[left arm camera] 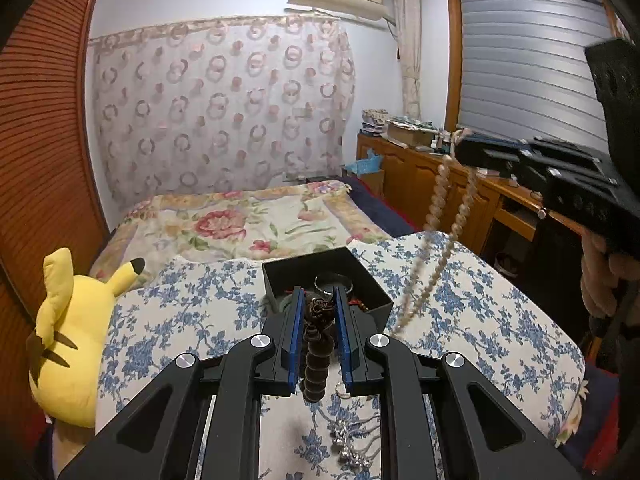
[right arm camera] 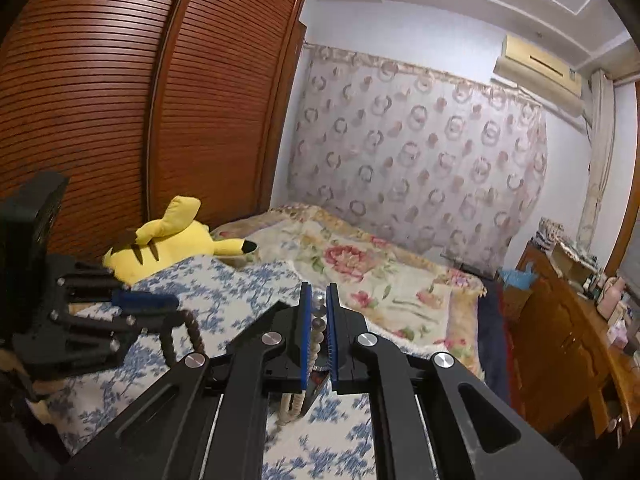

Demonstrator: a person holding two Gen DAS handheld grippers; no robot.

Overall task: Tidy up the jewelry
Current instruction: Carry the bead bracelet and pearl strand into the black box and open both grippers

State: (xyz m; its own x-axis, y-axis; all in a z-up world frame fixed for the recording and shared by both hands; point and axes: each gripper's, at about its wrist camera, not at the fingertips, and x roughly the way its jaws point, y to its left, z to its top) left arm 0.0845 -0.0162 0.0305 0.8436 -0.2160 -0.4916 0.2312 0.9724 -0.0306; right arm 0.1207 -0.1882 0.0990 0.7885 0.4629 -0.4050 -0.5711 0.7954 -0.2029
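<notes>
My left gripper is shut on a dark brown bead bracelet, held just in front of an open black jewelry box on a blue-flowered cushion. The box holds a silver bangle and other pieces. My right gripper is shut on a pale pearl necklace; in the left wrist view the necklace hangs from it in a long loop down to the cushion right of the box. The left gripper and its bracelet show at left in the right wrist view.
Silver jewelry and a small ring lie on the cushion under the left gripper. A yellow plush toy lies at the left. A floral bedspread lies behind, a wooden dresser to the right, a wooden wardrobe on the left.
</notes>
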